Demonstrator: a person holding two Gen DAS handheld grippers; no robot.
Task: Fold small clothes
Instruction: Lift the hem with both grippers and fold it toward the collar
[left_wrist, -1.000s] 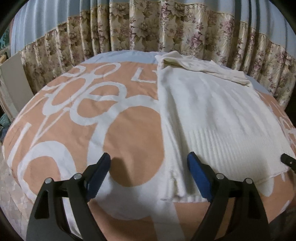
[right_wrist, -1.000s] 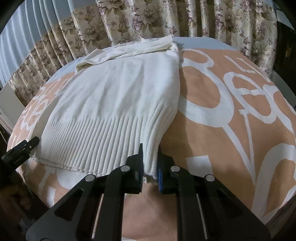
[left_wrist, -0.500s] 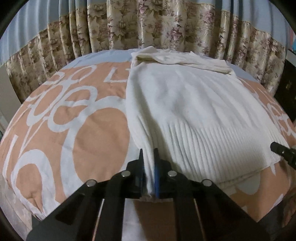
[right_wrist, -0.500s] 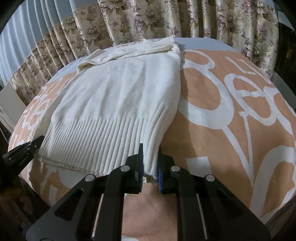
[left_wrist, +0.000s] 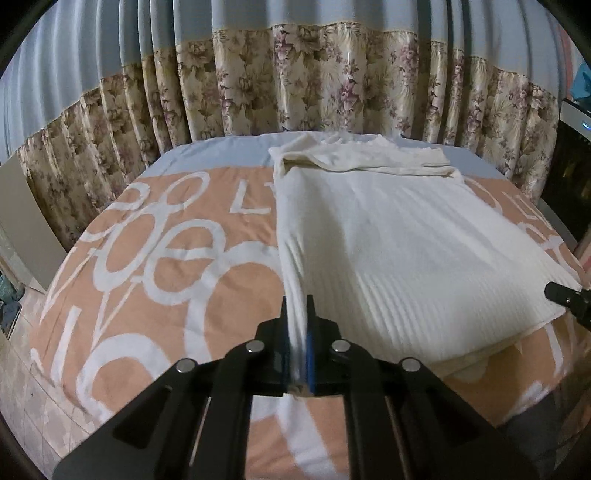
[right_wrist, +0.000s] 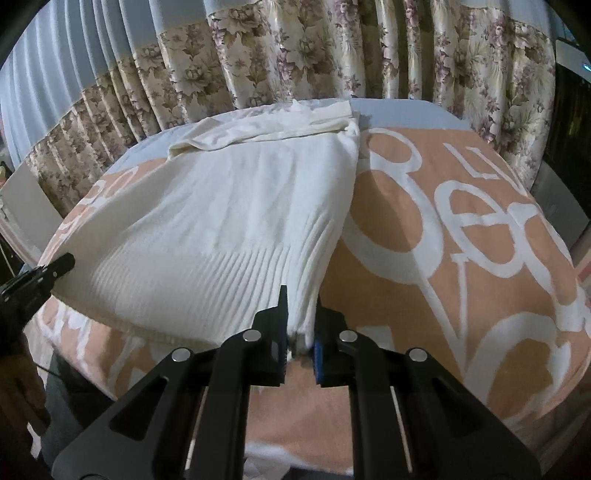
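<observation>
A cream knitted sweater (left_wrist: 399, 251) lies on the orange and white blanket (left_wrist: 155, 280), its sleeves folded across the far end. My left gripper (left_wrist: 297, 343) is shut on the sweater's near left hem corner and holds it raised off the blanket. In the right wrist view, my right gripper (right_wrist: 300, 332) is shut on the sweater's (right_wrist: 229, 221) near right hem corner, also lifted. The ribbed hem hangs stretched between the two grippers. The right gripper's tip (left_wrist: 565, 295) shows at the left view's right edge, and the left gripper's tip (right_wrist: 48, 273) shows at the right view's left edge.
The blanket (right_wrist: 461, 258) covers a raised surface with a pale blue sheet (left_wrist: 221, 155) at the far end. Floral curtains (left_wrist: 332, 81) hang close behind it. A beige board (left_wrist: 18, 221) leans at the left. Dark furniture (right_wrist: 569, 147) stands at the right.
My left gripper closed on the sweater's left hem corner. Both grippers have since lifted the hem off the blanket, and the near edge now hangs raised between them.
</observation>
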